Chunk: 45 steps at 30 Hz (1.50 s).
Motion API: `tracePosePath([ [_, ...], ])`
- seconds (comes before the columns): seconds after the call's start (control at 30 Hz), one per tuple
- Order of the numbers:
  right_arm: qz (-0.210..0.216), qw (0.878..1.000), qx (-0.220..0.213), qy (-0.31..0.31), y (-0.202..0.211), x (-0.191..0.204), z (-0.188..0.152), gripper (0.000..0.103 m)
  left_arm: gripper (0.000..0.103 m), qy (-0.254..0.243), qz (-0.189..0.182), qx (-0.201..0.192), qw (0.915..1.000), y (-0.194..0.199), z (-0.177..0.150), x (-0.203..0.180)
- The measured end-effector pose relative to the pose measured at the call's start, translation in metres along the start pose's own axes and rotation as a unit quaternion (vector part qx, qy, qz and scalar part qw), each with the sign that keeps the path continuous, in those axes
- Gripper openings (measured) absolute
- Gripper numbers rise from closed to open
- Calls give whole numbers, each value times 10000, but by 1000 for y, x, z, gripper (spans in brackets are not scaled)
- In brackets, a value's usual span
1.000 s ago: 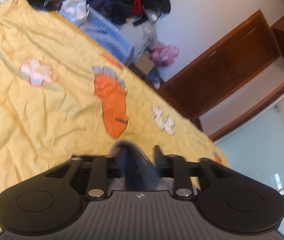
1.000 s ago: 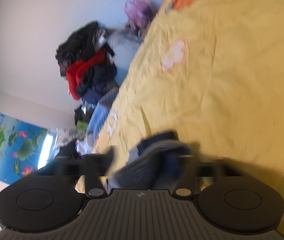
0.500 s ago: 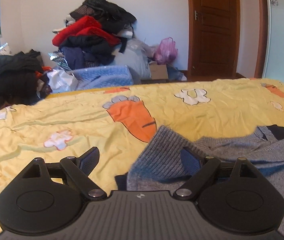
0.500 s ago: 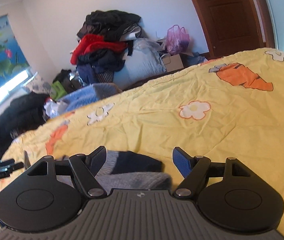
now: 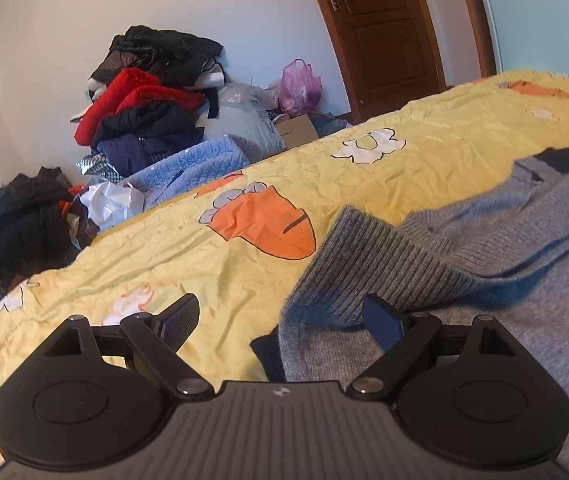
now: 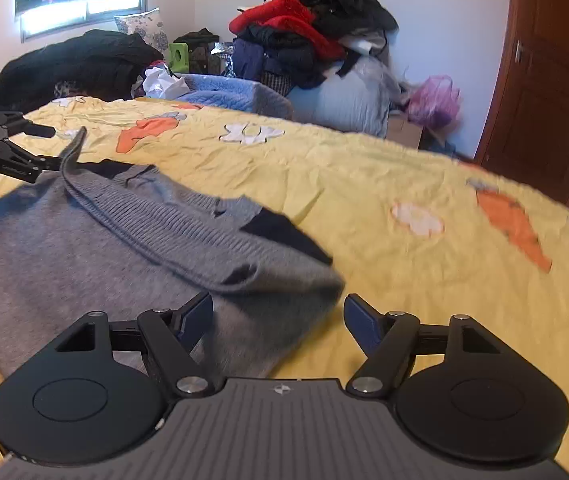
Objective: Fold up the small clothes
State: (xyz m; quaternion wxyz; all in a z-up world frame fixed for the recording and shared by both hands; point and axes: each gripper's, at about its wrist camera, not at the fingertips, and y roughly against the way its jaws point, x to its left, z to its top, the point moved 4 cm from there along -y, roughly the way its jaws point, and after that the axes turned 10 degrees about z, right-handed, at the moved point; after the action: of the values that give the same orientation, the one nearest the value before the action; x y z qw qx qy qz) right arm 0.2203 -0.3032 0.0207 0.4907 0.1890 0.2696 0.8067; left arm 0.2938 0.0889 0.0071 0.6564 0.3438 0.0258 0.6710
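We have let go with both hand-held grippers, the left hand-held gripper (image 5: 280, 322) and the right hand-held gripper (image 6: 278, 316) (jaws wide), so the gray sweater (image 6: 96, 248) on the bed (image 6: 384, 184) may flop open.

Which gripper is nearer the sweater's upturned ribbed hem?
Left. The left gripper, open, sits right at the ribbed hem of the grey sweater. The right gripper, open, is at the opposite folded corner.
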Motion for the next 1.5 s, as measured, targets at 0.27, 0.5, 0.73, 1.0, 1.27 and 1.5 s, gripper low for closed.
tracePosePath([
  [0.27,42,9989,215,414,-38,2,28,73,89,-260,-171,-21,9995,-12,12,-8],
  [0.5,430,9989,106,-120,-31,-5,30,62,89,-51,-894,199,9958,-22,19,-19],
  [0.73,239,9973,510,477,-6,2,14,65,30,-234,-826,398,9955,-24,10,-22],
  [1.0,431,9916,723,982,-7,22,16,65,10,85,-657,519,9965,-18,12,-17],
  [1.27,-2,9896,732,1236,-12,15,10,71,9,828,-671,973,9895,-29,2,1],
  [1.5,-200,9929,449,1084,-34,2,27,30,9,1280,-498,1013,9853,-30,1,16],
])
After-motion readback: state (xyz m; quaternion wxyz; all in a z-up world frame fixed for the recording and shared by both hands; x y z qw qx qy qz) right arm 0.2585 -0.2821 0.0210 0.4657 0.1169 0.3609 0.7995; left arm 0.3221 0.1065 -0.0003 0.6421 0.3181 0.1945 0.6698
